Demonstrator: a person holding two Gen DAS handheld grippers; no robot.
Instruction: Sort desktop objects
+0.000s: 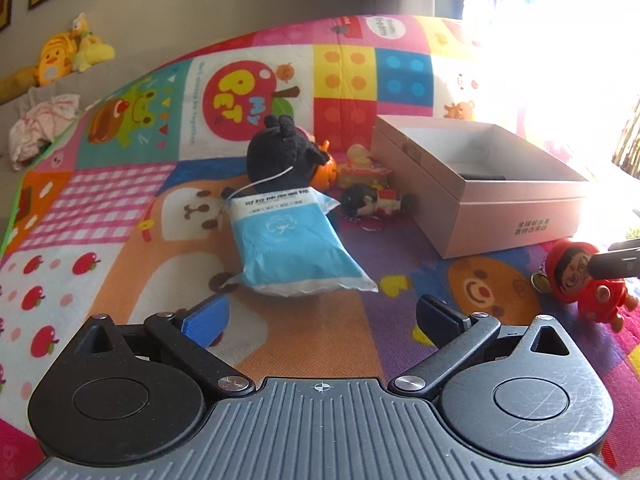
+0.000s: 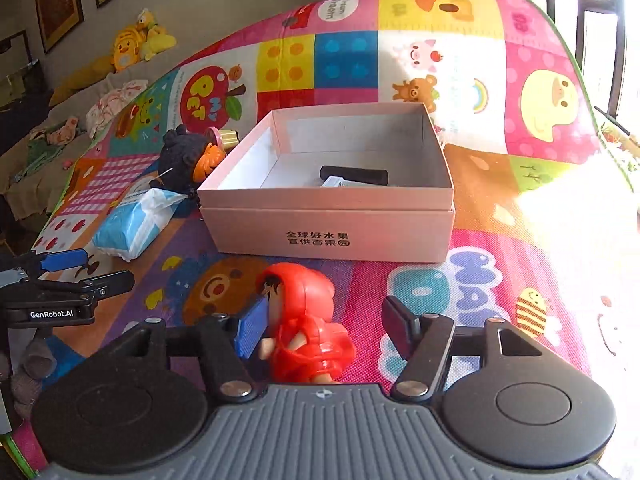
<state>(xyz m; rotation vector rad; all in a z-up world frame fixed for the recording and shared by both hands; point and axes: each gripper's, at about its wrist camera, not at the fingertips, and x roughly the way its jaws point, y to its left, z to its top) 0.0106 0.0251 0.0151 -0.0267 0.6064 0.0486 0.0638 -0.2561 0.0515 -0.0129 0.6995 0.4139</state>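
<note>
now red figurine (image 2: 306, 320) between right hand-held gripper (image 2: 324, 330) fingers.

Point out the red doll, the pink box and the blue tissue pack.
red doll (image 2: 308, 320), right wrist view, on its red hooded back.
pink box (image 2: 328, 232), right wrist view, on its front wall by the printed text.
blue tissue pack (image 1: 288, 248), left wrist view, on the blue middle of the pack.

The soft play mat (image 2: 500, 240) is a patchwork of pink, yellow, blue, orange and purple cartoon squares. The open cardboard box (image 2: 332, 236) is pale pink with dark lettering. The glossy hooded toy figure (image 2: 308, 320) is red; the crinkled tissue pack (image 1: 288, 248) is light blue and white.
</note>
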